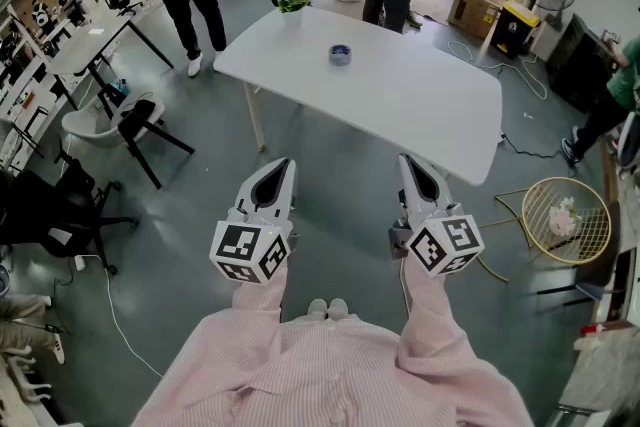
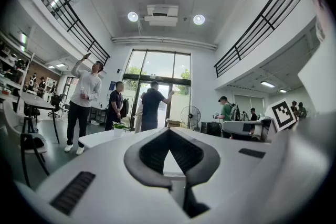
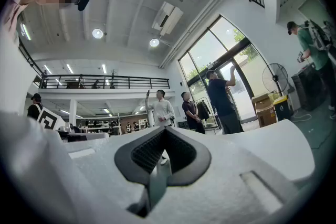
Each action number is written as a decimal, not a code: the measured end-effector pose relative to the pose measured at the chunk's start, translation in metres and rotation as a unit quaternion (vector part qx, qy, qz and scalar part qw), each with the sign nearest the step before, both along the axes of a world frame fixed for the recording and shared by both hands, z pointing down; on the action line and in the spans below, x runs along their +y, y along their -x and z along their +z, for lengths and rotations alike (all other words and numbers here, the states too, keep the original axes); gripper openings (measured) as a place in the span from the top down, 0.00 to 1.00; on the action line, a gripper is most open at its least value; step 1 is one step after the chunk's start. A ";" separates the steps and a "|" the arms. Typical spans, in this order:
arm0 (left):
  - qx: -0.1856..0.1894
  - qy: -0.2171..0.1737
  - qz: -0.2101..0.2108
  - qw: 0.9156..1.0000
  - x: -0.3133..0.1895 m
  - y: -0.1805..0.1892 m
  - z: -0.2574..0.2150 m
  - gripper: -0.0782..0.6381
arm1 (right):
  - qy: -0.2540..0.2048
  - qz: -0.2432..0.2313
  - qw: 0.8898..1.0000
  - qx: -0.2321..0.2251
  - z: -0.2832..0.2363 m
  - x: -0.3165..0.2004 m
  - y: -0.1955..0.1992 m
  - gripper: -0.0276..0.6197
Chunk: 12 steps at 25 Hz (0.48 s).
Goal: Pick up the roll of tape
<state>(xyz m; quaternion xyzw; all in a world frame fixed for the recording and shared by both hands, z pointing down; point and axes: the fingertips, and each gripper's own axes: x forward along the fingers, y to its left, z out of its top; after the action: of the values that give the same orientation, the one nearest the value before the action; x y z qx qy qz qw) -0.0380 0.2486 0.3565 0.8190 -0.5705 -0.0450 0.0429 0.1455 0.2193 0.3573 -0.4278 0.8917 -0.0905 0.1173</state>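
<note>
Well ahead of both jaws, on the white rectangular surface [image 1: 420, 105], the small blue-grey roll of tape [image 1: 340, 54] lies untouched, so I count nothing as done yet. My left gripper [image 1: 281, 167] and right gripper [image 1: 407, 163] hang short of the surface's near edge, jaws pressed together and empty. By my reckoning the approach, the opening and the grasp are all left to do.

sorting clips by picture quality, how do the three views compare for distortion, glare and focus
Head view: even, soft light, no hard shadows, the roll of tape small but sharp on the bright white table. Left gripper view: strong fisheye, black corners, railings bowed, ceiling lights flaring. Right gripper view: the same fisheye and dark corners, the windows partly washed out.
</note>
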 end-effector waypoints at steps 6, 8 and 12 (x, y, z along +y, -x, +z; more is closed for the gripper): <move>-0.001 0.003 -0.004 1.000 -0.001 0.003 0.001 0.89 | 0.002 0.001 1.000 0.003 0.000 -0.003 0.001 0.95; -0.001 0.005 -0.006 1.000 -0.002 0.001 0.002 0.89 | 0.005 0.002 1.000 0.006 0.001 -0.004 -0.001 0.95; -0.001 0.012 -0.011 1.000 -0.004 -0.003 0.007 0.89 | 0.012 0.002 1.000 0.006 0.008 -0.008 -0.007 0.95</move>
<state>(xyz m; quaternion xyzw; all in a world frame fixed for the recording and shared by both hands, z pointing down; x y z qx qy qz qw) -0.0352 0.2448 0.3640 0.8119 -0.5803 -0.0382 0.0515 0.1521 0.2113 0.3658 -0.4311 0.8905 -0.0987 0.1072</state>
